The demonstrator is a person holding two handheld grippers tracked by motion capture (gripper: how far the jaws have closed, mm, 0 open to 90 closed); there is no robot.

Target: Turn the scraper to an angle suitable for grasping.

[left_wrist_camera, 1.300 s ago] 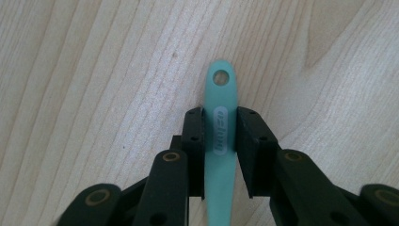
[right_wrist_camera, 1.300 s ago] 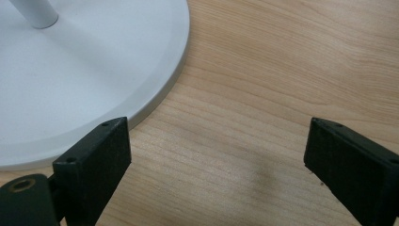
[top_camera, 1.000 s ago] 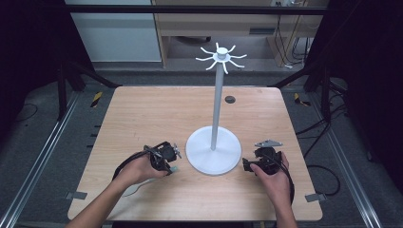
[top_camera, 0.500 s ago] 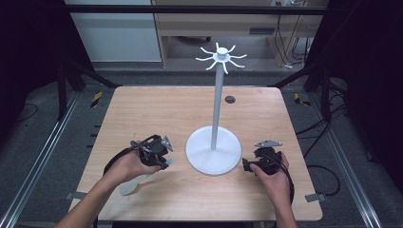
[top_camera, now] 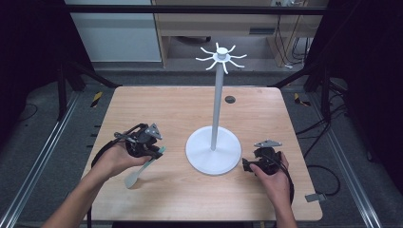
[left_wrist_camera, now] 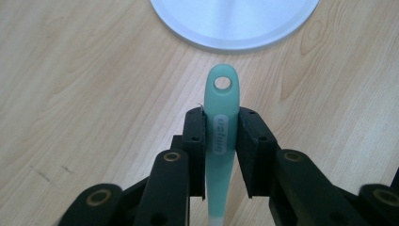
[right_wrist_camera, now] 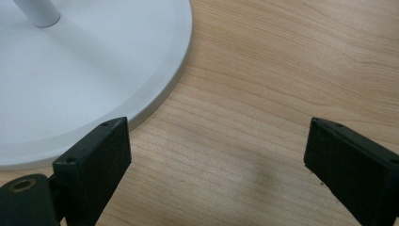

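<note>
In the high view the left claw (top_camera: 153, 148) sits at the lower left of the frame, over the desk (top_camera: 157, 104), with a hand wrapped around its body. It is clamped on a mint-green spoon (top_camera: 142, 167). The handle end pokes out past the jaws toward the centre of the frame, and the pale bowl end trails back toward the lower left, under the hand, close to the wood with a shadow beneath it.

The left claw view shows the grip closely: both black jaws press the flat sides of the spoon's (left_wrist_camera: 220, 136) handle, one on each side. The rounded tip with its hang hole stands clear above the jaws, and raised lettering runs along the handle between them. Just beyond the tip, at the top of that frame, lies the edge of the stand's (left_wrist_camera: 235, 23) round white base.

The stand (top_camera: 213, 147) is at the middle of the high view. Its base rests on the desk, a thin white pole rises from it, and a ring of curved hooks (top_camera: 221, 58) spreads out at the top.

The right claw (top_camera: 248, 164) is at the lower right of the high view, held in the other hand, just beside the right rim of the base. In the right claw view its jaws stand wide apart with bare wood between them, and the base (right_wrist_camera: 84, 80) fills the upper left of that frame.
</note>
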